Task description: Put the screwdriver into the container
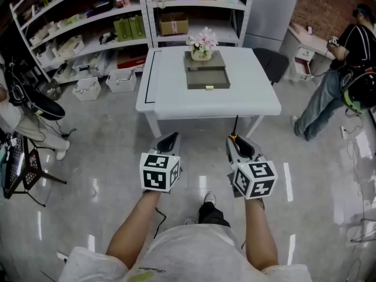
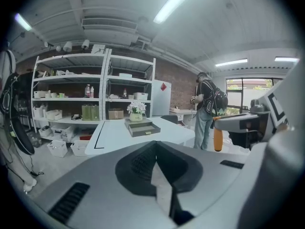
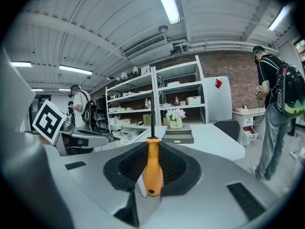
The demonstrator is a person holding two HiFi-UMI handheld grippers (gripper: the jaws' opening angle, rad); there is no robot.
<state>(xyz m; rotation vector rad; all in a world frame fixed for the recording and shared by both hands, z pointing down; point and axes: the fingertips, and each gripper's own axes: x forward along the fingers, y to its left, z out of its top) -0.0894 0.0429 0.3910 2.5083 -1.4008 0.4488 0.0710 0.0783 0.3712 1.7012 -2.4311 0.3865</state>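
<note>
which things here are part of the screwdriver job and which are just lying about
Job: orange-handled screwdriver, clamped in the right gripper; open grey box container on the white table.
Lying about: potted pink flowers; brown cardboard box; white floor baskets; left gripper, shut, empty.

The table (image 1: 176,93) stands ahead of the 2 grippers, with the container (image 1: 207,77) lying on it toward its far side and the flower pot (image 1: 201,44) at the container's far end. Behind the table runs the shelving (image 1: 88,22), bins (image 1: 121,80) sit on the floor to the table's left below the shelves, a chair (image 1: 269,62) stands by its far right corner, and a person (image 1: 335,81) stands well to the right beside a desk (image 1: 305,43). Short of the table's near edge, the left gripper (image 1: 169,137) is on the left and the right gripper (image 1: 238,143) on the right, the screwdriver (image 1: 236,128) between the right one's jaws with its shaft toward the table.
</note>
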